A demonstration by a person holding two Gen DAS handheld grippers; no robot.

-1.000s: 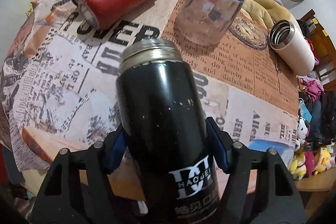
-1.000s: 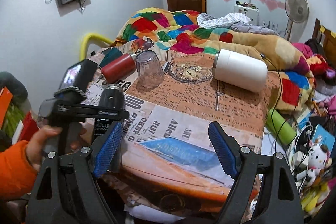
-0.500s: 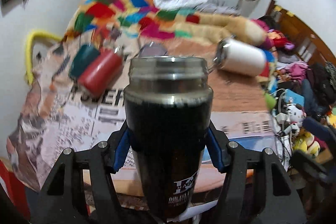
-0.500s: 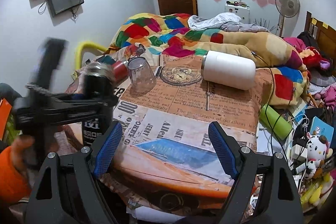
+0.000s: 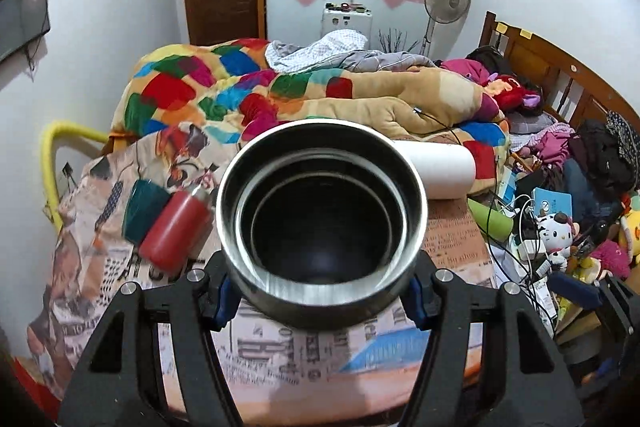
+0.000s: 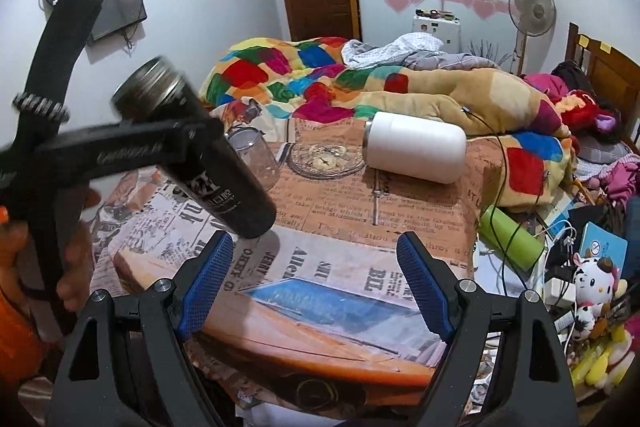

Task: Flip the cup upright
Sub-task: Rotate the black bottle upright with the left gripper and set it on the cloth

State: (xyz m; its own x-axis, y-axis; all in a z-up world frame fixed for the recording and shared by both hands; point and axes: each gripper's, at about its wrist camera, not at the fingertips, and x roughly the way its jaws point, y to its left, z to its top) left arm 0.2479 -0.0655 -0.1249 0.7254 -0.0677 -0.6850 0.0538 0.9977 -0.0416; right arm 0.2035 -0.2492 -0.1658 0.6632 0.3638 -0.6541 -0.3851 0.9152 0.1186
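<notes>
My left gripper [image 5: 320, 297] is shut on a black steel cup [image 5: 322, 219], whose open mouth faces the left wrist camera. In the right wrist view the same black cup [image 6: 208, 155] hangs tilted above the table's left side, mouth up and to the left, base near the newspaper-print cloth [image 6: 328, 279]. The left gripper [image 6: 188, 135] clamps it around the middle. My right gripper [image 6: 316, 283] is open and empty over the table's front edge.
A white cup [image 6: 416, 151] lies on its side at the back right. A clear glass [image 6: 260, 163] stands mouth down behind the black cup. A red cup [image 5: 176, 229] and a teal cup [image 5: 142, 207] lie at the left. A green bottle [image 6: 510, 235] lies off the right edge.
The left gripper has lifted the black cup off the table and tipped it, so its mouth now points at the left wrist camera. The right gripper has stayed open and nearly still.
</notes>
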